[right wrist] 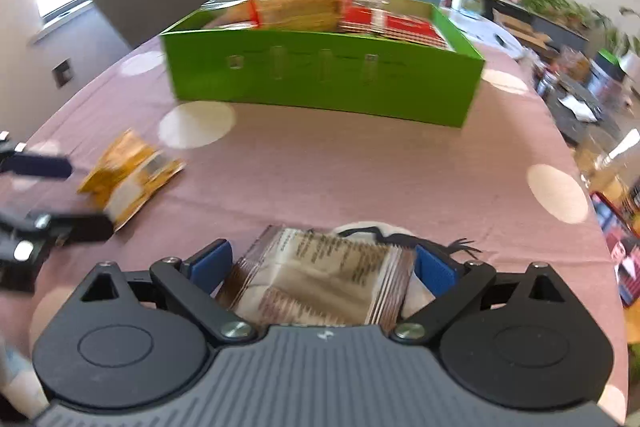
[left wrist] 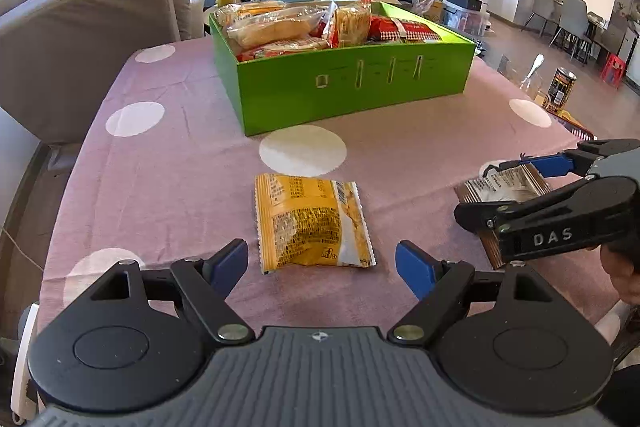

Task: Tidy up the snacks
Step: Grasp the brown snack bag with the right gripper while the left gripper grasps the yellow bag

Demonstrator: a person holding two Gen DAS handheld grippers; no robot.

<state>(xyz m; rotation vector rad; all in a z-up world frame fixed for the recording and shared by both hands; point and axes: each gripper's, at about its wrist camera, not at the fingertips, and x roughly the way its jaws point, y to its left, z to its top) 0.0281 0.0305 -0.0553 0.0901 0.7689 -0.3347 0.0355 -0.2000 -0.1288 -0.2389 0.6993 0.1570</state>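
While right view blurs, right tool (right wrist: 324,263) gapes around brown packet (right wrist: 320,279); left tool (left wrist: 322,267) open, yellow packet (left wrist: 312,223) ahead.

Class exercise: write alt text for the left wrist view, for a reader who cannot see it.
An open left tool hovers just short of a yellow snack packet lying flat on a pink, white-dotted tablecloth. Behind stands a green box full of snacks; at right, the right tool straddles a brown packet.

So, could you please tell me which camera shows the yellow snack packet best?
The left wrist view: the yellow snack packet lies flat and sharp on the tablecloth, its printed back legible. In the right wrist view the packet sits off to the left, blurred, foreshortened, its print unreadable.
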